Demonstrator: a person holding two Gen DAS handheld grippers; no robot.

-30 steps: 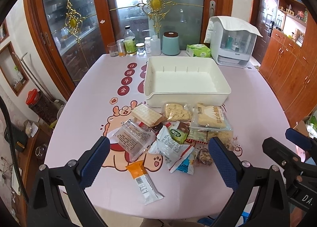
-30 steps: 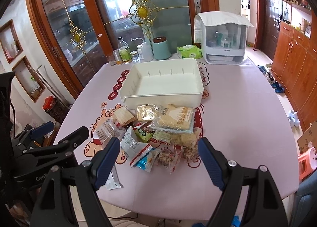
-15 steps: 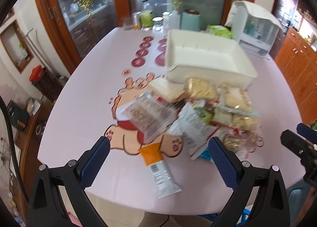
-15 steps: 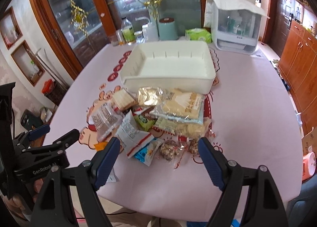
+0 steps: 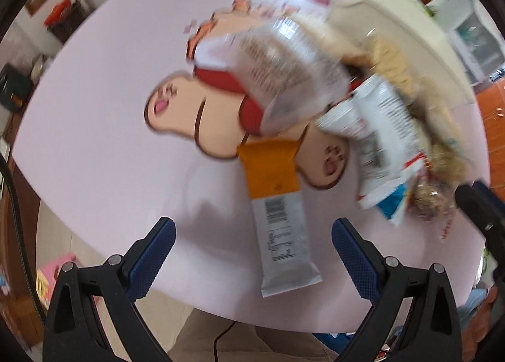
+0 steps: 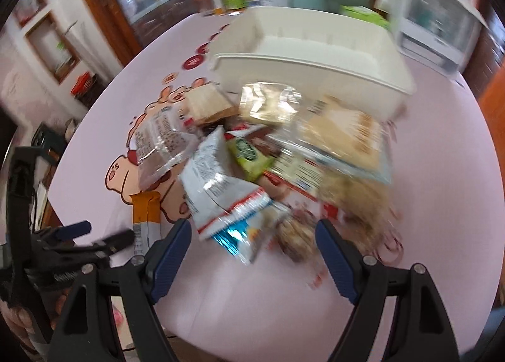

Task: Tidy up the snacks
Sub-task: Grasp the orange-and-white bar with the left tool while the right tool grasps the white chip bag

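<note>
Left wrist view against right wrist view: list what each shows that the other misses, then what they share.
Only the left wrist view shows the whole orange and white bar, lying between the open left gripper fingers. Only the right wrist view shows the inside of the white bin, apparently empty, and the bottles behind it, blurred. Both show the pink table, the clear printed packet, the white and red pouch and the open right gripper.
</note>
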